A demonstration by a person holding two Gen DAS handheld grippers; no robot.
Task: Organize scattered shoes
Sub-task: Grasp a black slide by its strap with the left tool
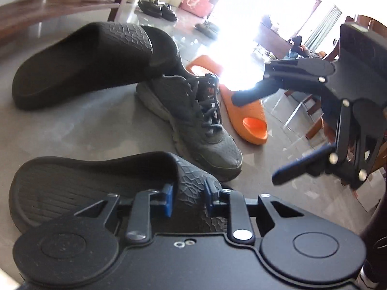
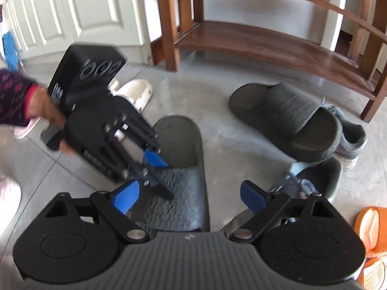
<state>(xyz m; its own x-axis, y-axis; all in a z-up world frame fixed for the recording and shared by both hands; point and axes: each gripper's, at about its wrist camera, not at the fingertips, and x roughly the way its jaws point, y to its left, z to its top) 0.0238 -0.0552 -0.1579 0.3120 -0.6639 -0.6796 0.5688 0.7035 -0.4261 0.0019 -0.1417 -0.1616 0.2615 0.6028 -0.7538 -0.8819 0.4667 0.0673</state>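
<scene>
My left gripper (image 1: 188, 197) is shut on the textured strap of a black slide (image 1: 72, 188) lying on the grey floor. In the right wrist view a hand holds that left gripper (image 2: 164, 178), one finger inside the black slide (image 2: 183, 207) and the other over its strap. My right gripper (image 2: 188, 195) is open wide just above the same slide, holding nothing; the left wrist view shows the right gripper (image 1: 255, 139) open at the right. The matching black slide (image 1: 84, 60) (image 2: 290, 120) leans tilted on a grey sneaker (image 1: 193, 120).
An orange slide (image 1: 251, 118) (image 2: 372, 229) lies beyond the sneaker. A second grey sneaker (image 2: 314, 176) sits under my right finger. A white shoe (image 2: 137, 91) lies near the door. A wooden shoe rack (image 2: 266, 41) stands behind. More dark shoes (image 1: 157, 8) lie far off.
</scene>
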